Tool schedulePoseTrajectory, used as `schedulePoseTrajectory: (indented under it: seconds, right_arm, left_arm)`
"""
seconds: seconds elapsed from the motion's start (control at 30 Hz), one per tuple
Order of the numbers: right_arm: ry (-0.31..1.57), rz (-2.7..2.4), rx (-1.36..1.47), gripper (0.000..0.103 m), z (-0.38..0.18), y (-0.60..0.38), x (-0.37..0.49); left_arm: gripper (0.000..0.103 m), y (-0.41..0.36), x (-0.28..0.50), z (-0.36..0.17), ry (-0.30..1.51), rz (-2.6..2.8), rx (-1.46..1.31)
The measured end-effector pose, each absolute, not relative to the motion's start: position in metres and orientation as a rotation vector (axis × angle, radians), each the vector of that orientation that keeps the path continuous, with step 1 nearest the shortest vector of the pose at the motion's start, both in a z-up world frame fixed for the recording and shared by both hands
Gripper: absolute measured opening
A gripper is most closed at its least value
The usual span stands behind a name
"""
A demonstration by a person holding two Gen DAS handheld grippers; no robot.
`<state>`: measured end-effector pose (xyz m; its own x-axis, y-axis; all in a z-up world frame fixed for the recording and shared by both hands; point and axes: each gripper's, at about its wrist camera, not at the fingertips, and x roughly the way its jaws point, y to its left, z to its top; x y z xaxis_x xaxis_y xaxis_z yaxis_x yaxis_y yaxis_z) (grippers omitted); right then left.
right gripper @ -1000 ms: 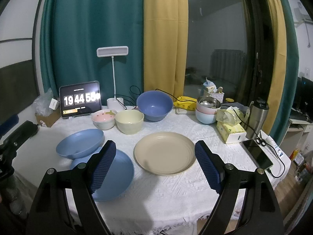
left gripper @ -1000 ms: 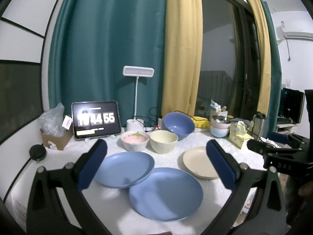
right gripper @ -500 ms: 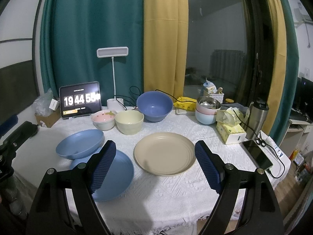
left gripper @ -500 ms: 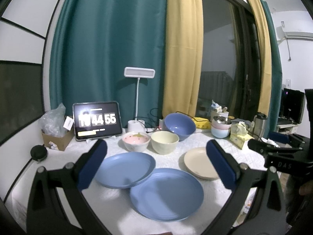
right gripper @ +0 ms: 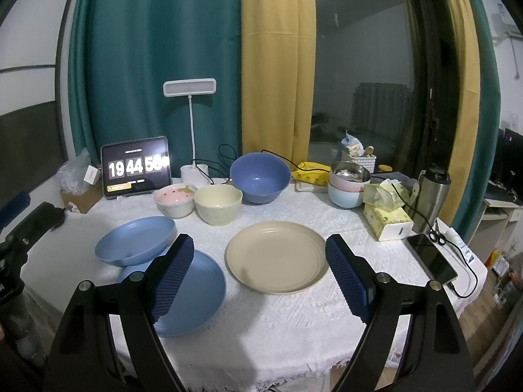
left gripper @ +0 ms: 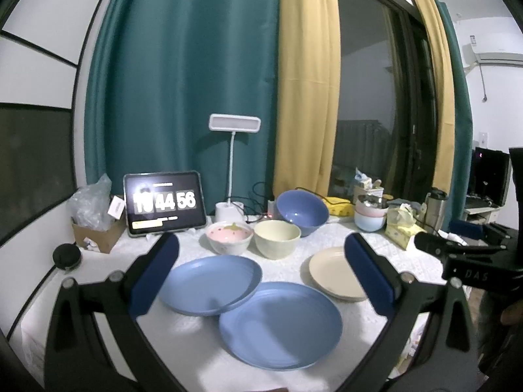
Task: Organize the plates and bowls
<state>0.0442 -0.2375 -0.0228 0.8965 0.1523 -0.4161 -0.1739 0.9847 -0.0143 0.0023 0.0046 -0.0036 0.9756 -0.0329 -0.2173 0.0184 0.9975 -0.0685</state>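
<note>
On the white tablecloth a large blue plate (left gripper: 281,323) lies nearest, with a smaller blue plate (left gripper: 209,284) resting partly on its rim. A beige plate (right gripper: 276,256) lies to the right. Behind stand a pink bowl (left gripper: 229,236), a cream bowl (left gripper: 277,238) and a big blue bowl (left gripper: 302,207). My left gripper (left gripper: 261,274) is open and empty above the blue plates. My right gripper (right gripper: 260,276) is open and empty above the beige plate's near edge.
A tablet clock (left gripper: 163,204), a desk lamp (left gripper: 234,124) and a cardboard box (left gripper: 96,233) stand at the back left. Stacked bowls (right gripper: 348,184), a tissue box (right gripper: 387,217), a steel flask (right gripper: 431,196) and a phone (right gripper: 431,256) crowd the right side.
Both grippers have held almost still; the left view has drifted slightly. The clock has ticked to 19:44:56.
</note>
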Motion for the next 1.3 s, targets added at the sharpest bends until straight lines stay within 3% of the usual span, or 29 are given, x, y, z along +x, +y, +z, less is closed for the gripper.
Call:
schedulePoseTrajectory:
  seconds: [1.3]
  right_arm:
    - [0.464, 0.226, -0.078, 0.086, -0.032, -0.211, 0.088]
  left_arm:
    - [0.102, 0.034, 0.026, -0.025, 0.247, 0.066, -0.106]
